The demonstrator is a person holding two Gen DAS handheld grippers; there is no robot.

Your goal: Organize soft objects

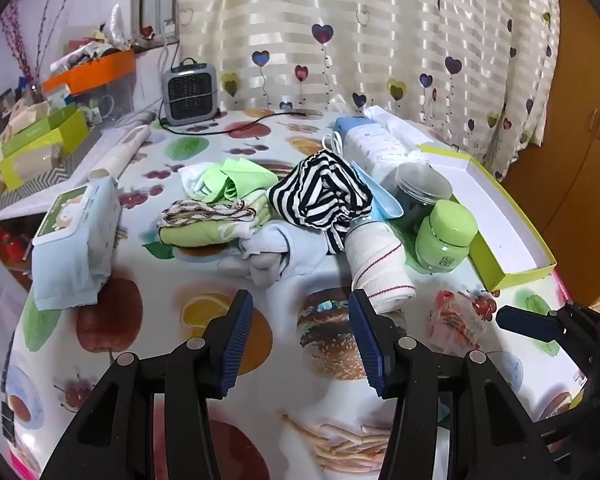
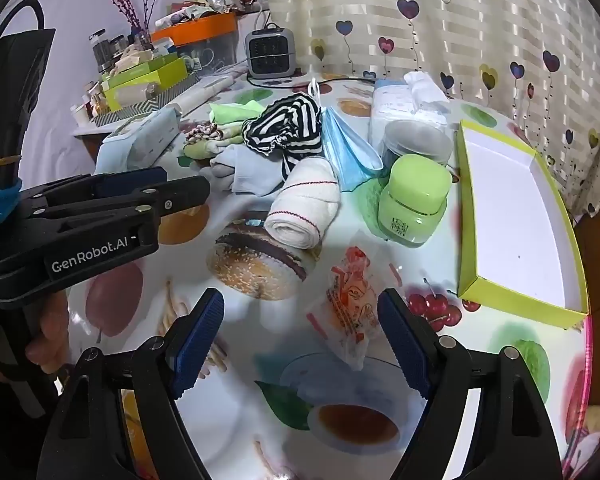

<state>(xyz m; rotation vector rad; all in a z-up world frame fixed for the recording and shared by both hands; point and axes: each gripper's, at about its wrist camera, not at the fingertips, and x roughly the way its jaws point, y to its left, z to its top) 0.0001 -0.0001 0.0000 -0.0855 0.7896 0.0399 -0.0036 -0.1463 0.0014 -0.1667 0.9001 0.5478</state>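
Observation:
A heap of soft things lies mid-table: a black-and-white striped cloth (image 1: pixel 322 194) (image 2: pixel 290 126), green folded cloths (image 1: pixel 216 216), a pale blue cloth (image 1: pixel 268 252) (image 2: pixel 246 170), a rolled white towel (image 1: pixel 380 266) (image 2: pixel 306 208) and a blue face mask (image 2: pixel 350 150). My left gripper (image 1: pixel 300 320) hangs open just short of the heap, nothing between its pads. My right gripper (image 2: pixel 300 332) is open over the table, with a small orange snack packet (image 2: pixel 352 298) lying on the cloth between its fingers, untouched. The left gripper (image 2: pixel 180 192) shows at the left of the right wrist view.
A green-edged open box (image 2: pixel 516 216) lies at the right. A green jar (image 2: pixel 414 204), a dark lidded jar (image 2: pixel 416 140), a tissue pack (image 1: pixel 374 148) and a wet-wipe pack (image 1: pixel 76 240) ring the heap. A small heater (image 1: pixel 188 92) stands behind. A hand (image 2: pixel 40 340) holds the left gripper.

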